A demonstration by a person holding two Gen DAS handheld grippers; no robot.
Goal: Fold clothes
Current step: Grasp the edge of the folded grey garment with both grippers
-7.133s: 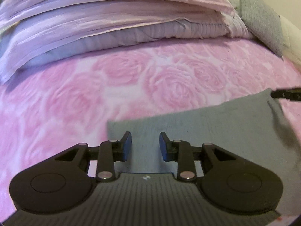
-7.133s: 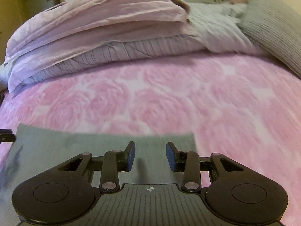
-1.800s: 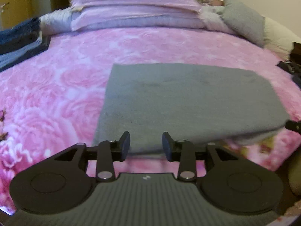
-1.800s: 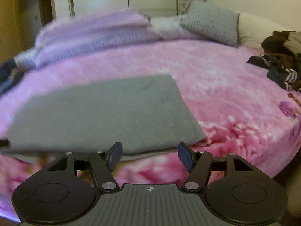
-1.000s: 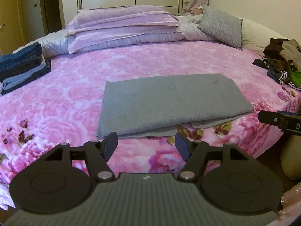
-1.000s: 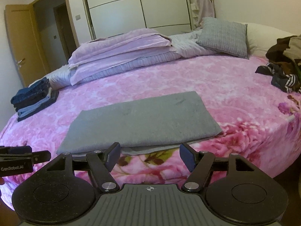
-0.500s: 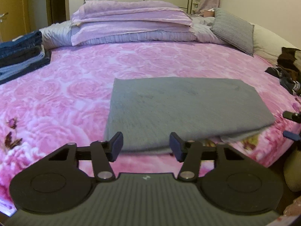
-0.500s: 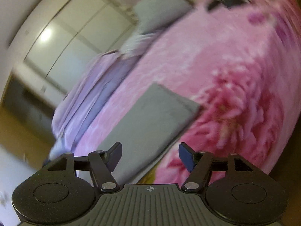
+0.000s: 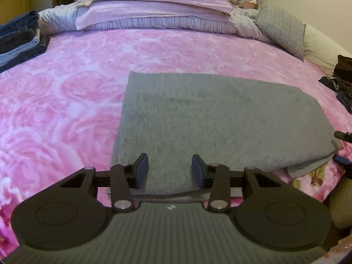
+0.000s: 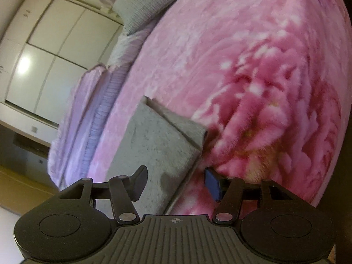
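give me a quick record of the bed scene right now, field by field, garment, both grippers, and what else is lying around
garment: grey folded garment, flat on the pink floral bedspread, lower layer peeking out at its near right corner
left gripper: left gripper over the garment's near edge, jaws apart and just been closing, pads not pressing cloth
right gripper: right gripper rolled sideways at the garment's corner, jaws wide but just been closing, fabric edge between them, not gripped
folded stack: jeans, far left
bedding: lilac pillows, grey cushion
unfolded pile: dark clothes, far right
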